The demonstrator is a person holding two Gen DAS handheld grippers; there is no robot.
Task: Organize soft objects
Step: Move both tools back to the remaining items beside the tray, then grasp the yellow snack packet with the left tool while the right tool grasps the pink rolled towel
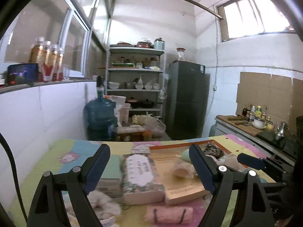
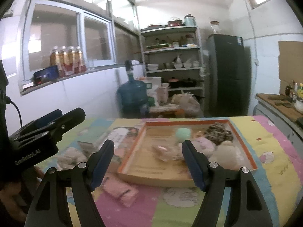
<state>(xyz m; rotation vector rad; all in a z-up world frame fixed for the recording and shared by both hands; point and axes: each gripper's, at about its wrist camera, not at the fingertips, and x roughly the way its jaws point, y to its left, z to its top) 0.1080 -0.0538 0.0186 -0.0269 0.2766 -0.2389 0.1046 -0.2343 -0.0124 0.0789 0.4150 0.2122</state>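
Observation:
A shallow cardboard tray with an orange rim (image 2: 244, 146) (image 1: 170, 146) lies on a pastel mat. It holds a green ball (image 2: 182, 133), a dark patterned soft piece (image 2: 219, 132), a cream plush (image 2: 225, 153) and a pale pink bundle (image 2: 162, 151). A pink soft roll (image 2: 120, 191) (image 1: 168, 214) and a fluffy cream piece (image 2: 72, 157) (image 1: 102, 204) lie on the mat outside the tray. My right gripper (image 2: 147, 151) hovers open before the tray, holding nothing. My left gripper (image 1: 149, 166) is open above a floral tissue box (image 1: 140, 176).
The mat-covered table (image 2: 274, 160) ends near a blue water jug (image 2: 132, 94), a stocked shelf (image 2: 170, 56) and a dark fridge (image 2: 227, 71). A counter with bottles (image 1: 251, 121) runs along the right. Bottles (image 1: 47, 60) stand on the left window ledge.

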